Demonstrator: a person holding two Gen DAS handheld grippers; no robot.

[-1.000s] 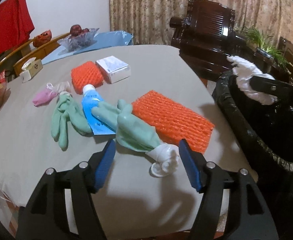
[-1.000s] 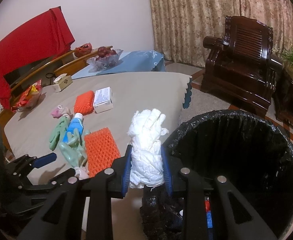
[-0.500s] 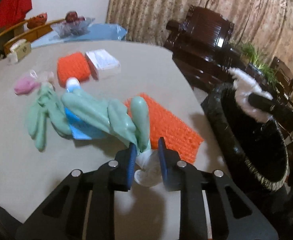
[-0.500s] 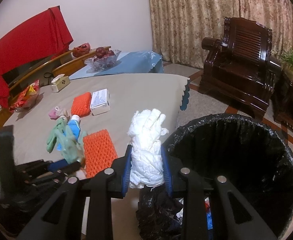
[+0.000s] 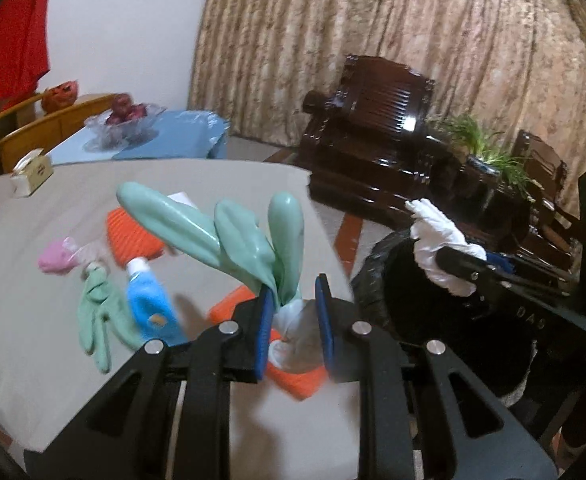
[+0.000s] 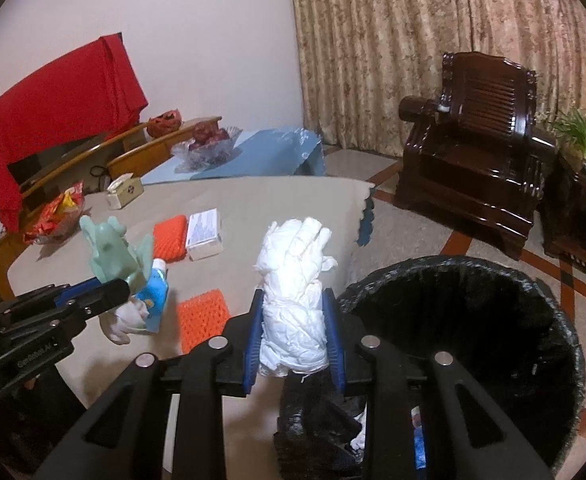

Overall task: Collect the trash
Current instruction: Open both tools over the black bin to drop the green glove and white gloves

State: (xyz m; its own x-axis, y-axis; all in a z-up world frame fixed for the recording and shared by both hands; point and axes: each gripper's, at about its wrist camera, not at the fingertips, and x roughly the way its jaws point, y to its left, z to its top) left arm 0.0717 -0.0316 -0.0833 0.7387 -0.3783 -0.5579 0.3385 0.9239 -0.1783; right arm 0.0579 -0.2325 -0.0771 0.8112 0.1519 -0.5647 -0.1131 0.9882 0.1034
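Green rubber glove point(image 5: 249, 240), pinched at its cuff by the left hand-held gripper point(image 5: 293, 320), points fingers up; the right hand-held gripper point(image 6: 295, 332) pinches an upright white glove point(image 6: 295, 280).

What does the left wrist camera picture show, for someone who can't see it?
The left hand-held gripper pinches a green rubber glove by its white cuff, lifted above a grey table. A second green glove, blue tube and orange nets lie below; a black bin stands right.
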